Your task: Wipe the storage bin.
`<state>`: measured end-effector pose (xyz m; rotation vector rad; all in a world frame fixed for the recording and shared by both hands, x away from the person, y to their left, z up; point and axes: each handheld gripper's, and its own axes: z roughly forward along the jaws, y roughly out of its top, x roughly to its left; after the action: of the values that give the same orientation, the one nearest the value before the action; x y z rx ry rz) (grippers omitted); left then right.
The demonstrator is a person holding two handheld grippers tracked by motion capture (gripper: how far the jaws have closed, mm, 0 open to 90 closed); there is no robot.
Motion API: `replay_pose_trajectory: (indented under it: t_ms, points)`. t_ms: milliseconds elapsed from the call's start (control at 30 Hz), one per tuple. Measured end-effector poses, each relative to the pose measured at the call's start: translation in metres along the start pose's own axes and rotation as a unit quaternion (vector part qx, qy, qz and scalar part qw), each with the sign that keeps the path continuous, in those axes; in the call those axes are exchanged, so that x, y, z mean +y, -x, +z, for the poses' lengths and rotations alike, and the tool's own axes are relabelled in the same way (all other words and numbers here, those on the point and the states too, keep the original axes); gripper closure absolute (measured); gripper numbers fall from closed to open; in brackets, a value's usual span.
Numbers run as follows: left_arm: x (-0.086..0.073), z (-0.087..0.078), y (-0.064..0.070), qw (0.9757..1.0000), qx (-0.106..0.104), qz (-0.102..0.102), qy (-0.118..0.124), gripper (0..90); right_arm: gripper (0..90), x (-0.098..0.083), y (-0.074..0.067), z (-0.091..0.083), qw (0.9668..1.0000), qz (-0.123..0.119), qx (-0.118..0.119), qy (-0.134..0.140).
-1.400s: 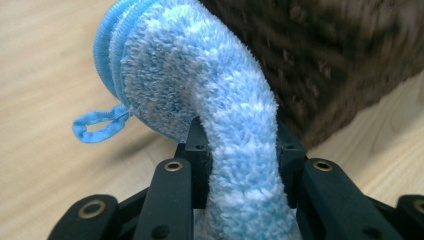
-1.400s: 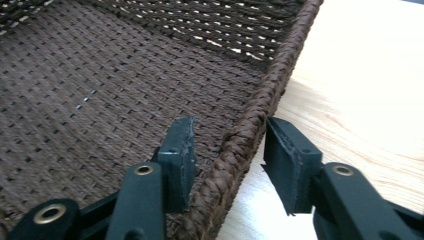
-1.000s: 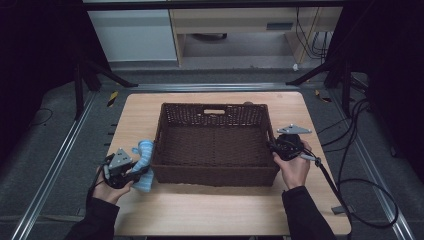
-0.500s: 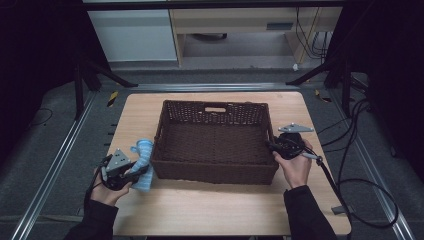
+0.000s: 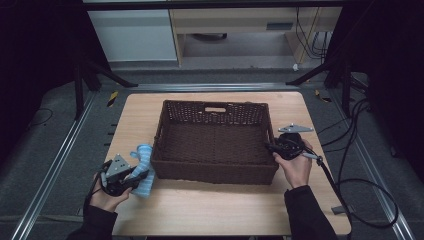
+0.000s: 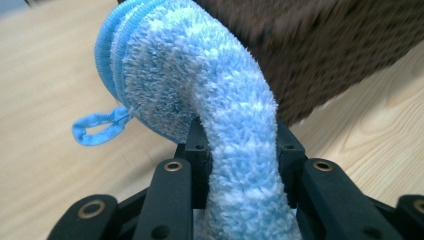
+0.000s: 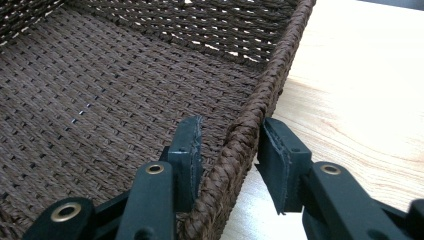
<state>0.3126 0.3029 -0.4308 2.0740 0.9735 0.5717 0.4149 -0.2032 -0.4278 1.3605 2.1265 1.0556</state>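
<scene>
Holding a fluffy blue cloth (image 6: 220,115) pinched in the left gripper (image 5: 120,176) fingers, just left of the wicker basket (image 5: 215,170) on the worktop (image 5: 210,210); right gripper (image 7: 227,160) fingers straddle the right rim, slightly apart. Next is probably lifting the cloth into the basket

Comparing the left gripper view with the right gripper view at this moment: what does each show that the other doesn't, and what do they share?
Left gripper view: the left hand-held gripper shut on a fluffy blue cloth, whose hanging loop dangles over the table.

Right gripper view: the right hand-held gripper straddling the basket rim, one jaw inside and one outside, plus the basket's bare woven floor.

Shared: the dark brown wicker basket and the light wooden table.
</scene>
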Motion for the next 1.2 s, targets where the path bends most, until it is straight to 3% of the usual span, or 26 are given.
replay_pose_trajectory:
  t_ms: [133, 433, 533, 600, 633, 733, 833, 1000, 1133, 1200]
  points:
    - [0.002, -0.006, 0.004, 1.0, 0.004, 0.004, 0.008, 67.9, 60.9, 0.0, 0.0, -0.001, 1.0, 0.0, 0.001, 0.0]
    - [-0.026, 0.016, 0.011, 0.9986, -0.016, 0.0, -0.051, 68.0, 59.7, -0.001, 0.0, -0.001, 1.0, -0.002, 0.003, -0.001]
    - [-0.023, 0.012, 0.01, 0.999, -0.014, 0.0, -0.043, 68.0, 59.6, -0.001, 0.0, -0.001, 1.0, -0.002, 0.004, -0.001]
    - [-0.014, 0.0, 0.009, 0.9998, -0.009, -0.002, -0.015, 68.0, 59.4, -0.001, 0.0, -0.001, 1.0, -0.002, 0.005, -0.001]
    - [-0.014, 0.0, 0.009, 0.9998, -0.009, -0.002, -0.015, 68.0, 59.4, -0.001, 0.0, -0.001, 1.0, -0.002, 0.005, -0.001]
    - [-0.002, -0.015, 0.01, 0.9999, 0.0, 0.004, 0.015, 68.0, 59.3, -0.001, 0.0, -0.001, 1.0, -0.001, 0.006, -0.001]
    - [0.002, -0.019, 0.01, 0.9997, 0.006, 0.006, 0.024, 67.9, 59.1, -0.001, 0.0, -0.001, 1.0, -0.001, 0.007, -0.001]
    - [-0.012, 0.0, 0.008, 0.9999, -0.001, -0.005, -0.011, 68.0, 59.0, -0.001, 0.0, -0.001, 1.0, -0.002, 0.007, 0.0]
    - [-0.025, 0.023, 0.009, 0.9984, -0.006, -0.001, -0.056, 68.0, 58.8, -0.001, 0.001, -0.001, 1.0, -0.002, 0.008, 0.001]
    - [-0.027, 0.025, 0.009, 0.9982, -0.007, -0.002, -0.059, 68.0, 58.7, -0.002, 0.001, -0.001, 1.0, -0.001, 0.008, 0.001]
